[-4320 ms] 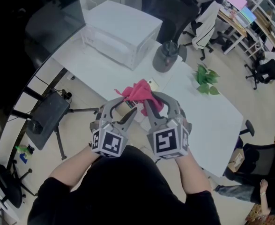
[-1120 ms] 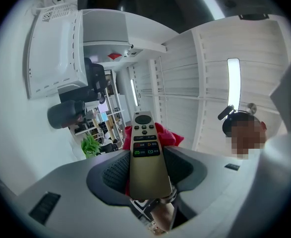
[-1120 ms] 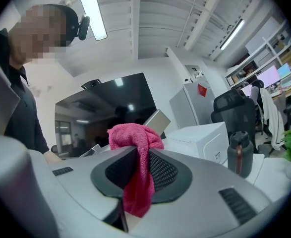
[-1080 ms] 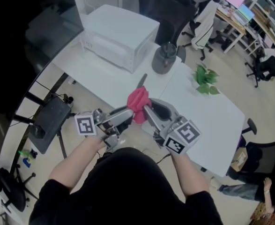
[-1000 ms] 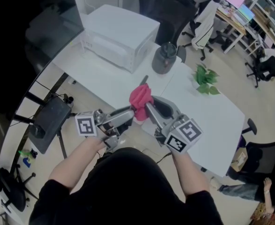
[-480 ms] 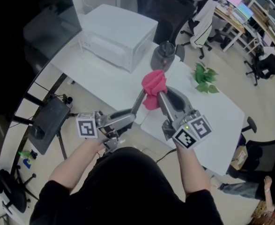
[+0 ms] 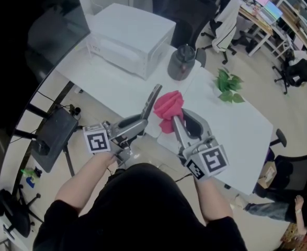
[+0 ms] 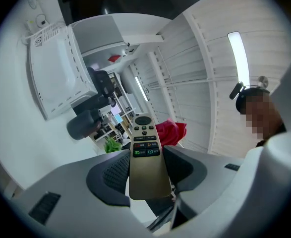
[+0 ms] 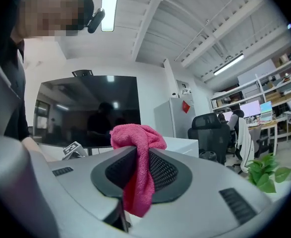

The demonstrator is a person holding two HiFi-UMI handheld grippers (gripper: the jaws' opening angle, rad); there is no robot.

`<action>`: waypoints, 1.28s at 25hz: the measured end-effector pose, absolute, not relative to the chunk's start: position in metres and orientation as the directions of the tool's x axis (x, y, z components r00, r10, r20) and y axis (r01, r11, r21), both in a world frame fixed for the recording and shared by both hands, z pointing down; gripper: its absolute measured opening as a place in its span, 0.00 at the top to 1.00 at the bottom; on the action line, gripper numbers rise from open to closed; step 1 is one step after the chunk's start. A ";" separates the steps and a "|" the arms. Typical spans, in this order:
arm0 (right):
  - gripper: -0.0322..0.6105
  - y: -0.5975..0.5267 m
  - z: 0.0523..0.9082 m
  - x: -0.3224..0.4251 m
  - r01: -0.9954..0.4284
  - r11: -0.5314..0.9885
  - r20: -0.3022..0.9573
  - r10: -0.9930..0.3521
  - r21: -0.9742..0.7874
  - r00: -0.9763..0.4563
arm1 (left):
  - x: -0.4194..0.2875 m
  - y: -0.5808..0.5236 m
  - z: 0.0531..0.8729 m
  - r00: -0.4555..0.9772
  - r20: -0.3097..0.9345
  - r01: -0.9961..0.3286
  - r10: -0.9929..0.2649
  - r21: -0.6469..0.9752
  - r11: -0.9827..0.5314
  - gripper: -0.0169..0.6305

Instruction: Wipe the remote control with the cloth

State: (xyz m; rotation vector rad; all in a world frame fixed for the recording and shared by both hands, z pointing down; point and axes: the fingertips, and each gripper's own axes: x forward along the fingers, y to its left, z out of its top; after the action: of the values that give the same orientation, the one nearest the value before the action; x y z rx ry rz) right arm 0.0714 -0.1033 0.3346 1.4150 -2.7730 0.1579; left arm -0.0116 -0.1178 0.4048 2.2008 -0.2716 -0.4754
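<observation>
In the head view, the remote control is held above the white desk by the left tool at its lower end only, with the pink cloth just beside it in the right tool; a hard wipe near the free end could lever it loose

In the left gripper view, the jaws are clamped on the remote's plain lower half; its back is hidden

In the right gripper view, the jaws are closed on the cloth, whose short bunch could be dragged out; the remote is not shown

The person wears a black short-sleeved top. The left tool and right tool are grey, with dark meshed pads and cubes of black-and-white square markers.
</observation>
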 end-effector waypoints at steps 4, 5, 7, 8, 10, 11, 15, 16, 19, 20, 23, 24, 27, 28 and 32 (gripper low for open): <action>0.83 -0.089 0.343 0.058 -0.812 0.584 0.096 -0.807 -0.018 -0.583 | -0.016 -0.129 0.420 0.897 -0.145 -0.184 -0.417 0.735 -0.653 0.65; 0.83 -0.086 0.344 0.055 -0.810 0.587 0.090 -0.806 -0.004 -0.584 | -0.018 -0.133 0.426 0.892 -0.106 -0.243 -0.440 0.708 -0.663 0.65; 0.83 -0.081 0.347 0.048 -0.806 0.591 0.080 -0.805 0.024 -0.588 | -0.023 -0.143 0.439 0.871 -0.018 -0.367 -0.492 0.642 -0.673 0.65; 0.83 -0.079 0.349 0.045 -0.804 0.594 0.086 -0.803 0.038 -0.590 | -0.027 -0.148 0.446 0.854 0.028 -0.427 -0.519 0.606 -0.671 0.65; 0.83 -0.074 0.357 0.040 -0.798 0.598 0.112 -0.800 0.071 -0.590 | -0.035 -0.159 0.461 0.812 0.111 -0.535 -0.573 0.535 -0.654 0.65; 0.83 -0.072 0.361 0.039 -0.796 0.599 0.129 -0.799 0.088 -0.587 | -0.038 -0.165 0.470 0.787 0.149 -0.583 -0.598 0.498 -0.643 0.65; 0.83 -0.067 0.376 0.036 -0.794 0.592 0.183 -0.804 0.139 -0.566 | -0.055 -0.191 0.506 0.655 0.304 -0.755 -0.691 0.302 -0.582 0.65; 0.83 -0.067 0.378 0.036 -0.796 0.586 0.193 -0.807 0.148 -0.558 | -0.059 -0.198 0.515 0.618 0.336 -0.786 -0.710 0.255 -0.564 0.65; 0.83 -0.066 0.385 0.038 -0.804 0.570 0.227 -0.816 0.170 -0.531 | -0.072 -0.217 0.545 0.519 0.421 -0.849 -0.744 0.150 -0.507 0.65; 0.83 -0.065 0.387 0.039 -0.806 0.565 0.236 -0.819 0.175 -0.523 | -0.076 -0.223 0.556 0.491 0.447 -0.862 -0.748 0.127 -0.490 0.65; 0.83 -0.064 0.390 0.041 -0.814 0.551 0.251 -0.827 0.182 -0.504 | -0.086 -0.240 0.589 0.427 0.513 -0.889 -0.745 0.089 -0.448 0.65; 0.83 -0.064 0.391 0.042 -0.818 0.546 0.254 -0.829 0.182 -0.498 | -0.089 -0.245 0.598 0.410 0.532 -0.895 -0.741 0.079 -0.439 0.65; 0.83 -0.065 0.393 0.046 -0.827 0.534 0.267 -0.835 0.178 -0.481 | -0.092 -0.259 0.622 0.358 0.585 -0.909 -0.727 0.040 -0.415 0.65; 0.83 -0.065 0.394 0.047 -0.829 0.530 0.273 -0.836 0.178 -0.476 | -0.093 -0.263 0.629 0.344 0.602 -0.912 -0.721 0.031 -0.409 0.65; 0.83 -0.067 0.397 0.051 -0.836 0.520 0.285 -0.840 0.177 -0.462 | -0.084 -0.272 0.653 0.323 0.661 -0.909 -0.677 0.018 -0.416 0.65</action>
State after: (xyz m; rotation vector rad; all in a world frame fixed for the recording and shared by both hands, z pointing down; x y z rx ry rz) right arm 0.0512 -0.0675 0.3975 1.3924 -2.4289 -0.0165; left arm -0.0844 -0.2725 0.6530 2.2079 -1.4066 0.8190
